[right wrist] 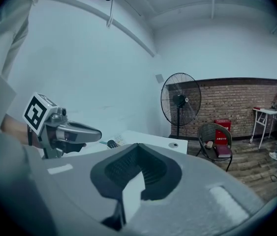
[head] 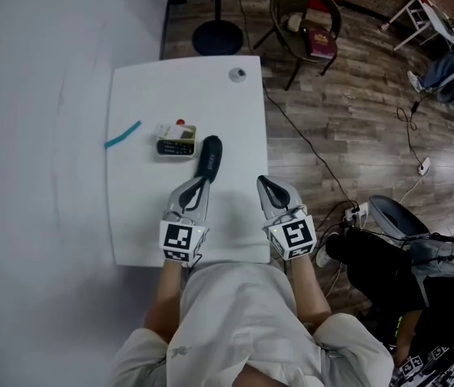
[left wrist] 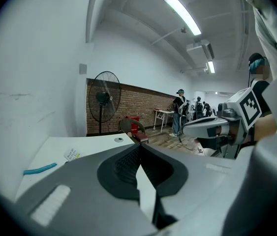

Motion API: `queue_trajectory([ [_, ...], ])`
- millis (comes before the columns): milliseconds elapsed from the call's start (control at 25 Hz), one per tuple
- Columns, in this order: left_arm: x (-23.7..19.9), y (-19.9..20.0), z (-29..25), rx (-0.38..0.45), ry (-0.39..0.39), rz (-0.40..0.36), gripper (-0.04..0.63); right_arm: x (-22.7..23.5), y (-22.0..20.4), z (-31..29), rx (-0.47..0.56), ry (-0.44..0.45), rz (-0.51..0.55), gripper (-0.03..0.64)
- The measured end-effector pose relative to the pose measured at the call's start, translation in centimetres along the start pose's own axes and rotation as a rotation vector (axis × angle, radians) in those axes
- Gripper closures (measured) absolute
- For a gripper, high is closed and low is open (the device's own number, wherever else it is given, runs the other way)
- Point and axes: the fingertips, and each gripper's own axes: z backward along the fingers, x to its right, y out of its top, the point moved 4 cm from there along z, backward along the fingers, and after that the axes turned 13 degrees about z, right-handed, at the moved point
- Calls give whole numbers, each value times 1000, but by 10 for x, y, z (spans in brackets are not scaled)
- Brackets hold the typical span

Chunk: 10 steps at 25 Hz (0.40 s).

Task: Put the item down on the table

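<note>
Step in hand: placement looks complete, as a judgement. Left gripper (head: 201, 184) has its jaws closed together on nothing; right gripper (head: 266, 182) likewise, tips meeting, nothing between. Both hover over the near part of the table (head: 138, 216). The likely item, a black oblong object (head: 210, 156), lies flat on the tabletop just beyond the left gripper's tip, apparently not touched by it. Next move, if any: draw both grippers clear toward the near edge without nudging the object; no re-grip seems called for. Count: grippers, two; black oblong object, one; teal strip (head: 122, 135), one; small boxed device (head: 176, 141), one; round fitting (head: 237, 74) in the far tabletop, one.
</note>
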Motion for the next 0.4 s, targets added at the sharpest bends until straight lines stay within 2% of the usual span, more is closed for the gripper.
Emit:
queue_trajectory([
  [400,10,7,8,12,-11,-9,580,-7,5,10,8,-6,7,614],
])
